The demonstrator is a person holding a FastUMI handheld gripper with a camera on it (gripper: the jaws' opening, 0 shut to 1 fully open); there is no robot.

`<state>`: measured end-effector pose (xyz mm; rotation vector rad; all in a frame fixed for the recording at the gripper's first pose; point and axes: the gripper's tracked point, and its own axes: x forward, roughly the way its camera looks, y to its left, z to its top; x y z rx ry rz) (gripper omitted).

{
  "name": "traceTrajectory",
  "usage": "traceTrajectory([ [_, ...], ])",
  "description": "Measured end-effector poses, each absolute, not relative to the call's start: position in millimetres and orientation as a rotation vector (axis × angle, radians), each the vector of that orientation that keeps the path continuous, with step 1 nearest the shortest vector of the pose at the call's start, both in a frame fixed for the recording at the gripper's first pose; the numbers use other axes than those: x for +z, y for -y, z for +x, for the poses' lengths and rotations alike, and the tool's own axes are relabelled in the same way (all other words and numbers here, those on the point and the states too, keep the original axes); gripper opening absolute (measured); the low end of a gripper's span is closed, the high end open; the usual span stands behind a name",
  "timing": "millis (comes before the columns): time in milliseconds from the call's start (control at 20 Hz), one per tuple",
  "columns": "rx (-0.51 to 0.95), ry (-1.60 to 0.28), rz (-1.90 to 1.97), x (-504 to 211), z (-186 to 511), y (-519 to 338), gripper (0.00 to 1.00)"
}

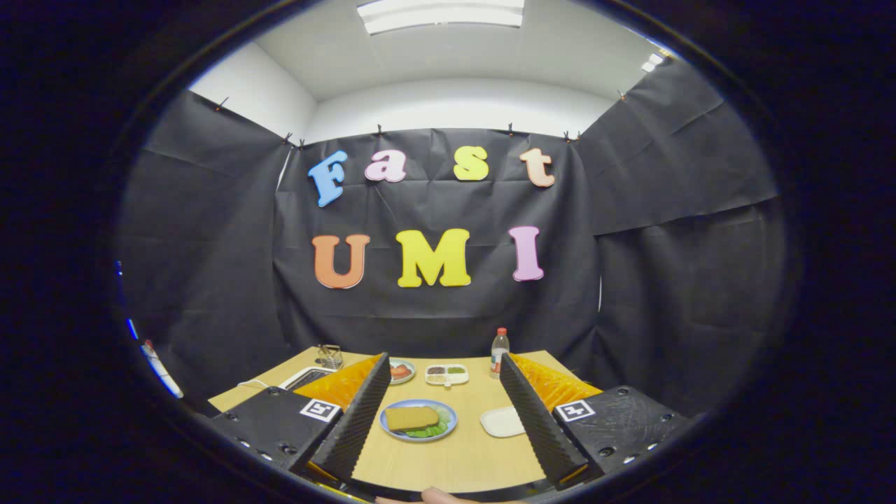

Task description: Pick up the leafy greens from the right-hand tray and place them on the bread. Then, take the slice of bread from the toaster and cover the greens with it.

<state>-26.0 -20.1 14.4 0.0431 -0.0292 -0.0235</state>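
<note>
Here the gripper (442, 413) is held above the near edge of a wooden table (448, 458), its two ridged, wedge-shaped fingers (353, 423) spread wide and holding nothing. Between the fingers, on the smooth light wood surface, sits a round plate (418, 421) with a blue rim. On it lies a flat, rectangular brown slice of bread (411, 418), and green leafy greens (428, 431) project from under the slice along its near and right sides. Just right of the plate, beside the right finger, rests a small white tray (502, 422) with rounded corners and a smooth surface. Beyond the plate stands a white divided dish (446, 374) with several compartments holding dark and pale contents too small to identify. Left of that dish, a small round dish (401, 371) carries something red. A clear plastic bottle (499, 353) with a red cap stands upright near the table's far edge. At the far left, a wire-framed toaster (329, 356) stands behind a flat device (306, 379); whether the toaster holds anything cannot be told. A fingertip (439, 496) shows at the nearest edge.
</note>
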Motion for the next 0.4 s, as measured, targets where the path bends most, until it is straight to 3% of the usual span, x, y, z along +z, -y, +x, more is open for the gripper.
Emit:
traceTrajectory([
  [400, -0.068, 0.040, 0.073, 19, -21, 43, 0.95],
])
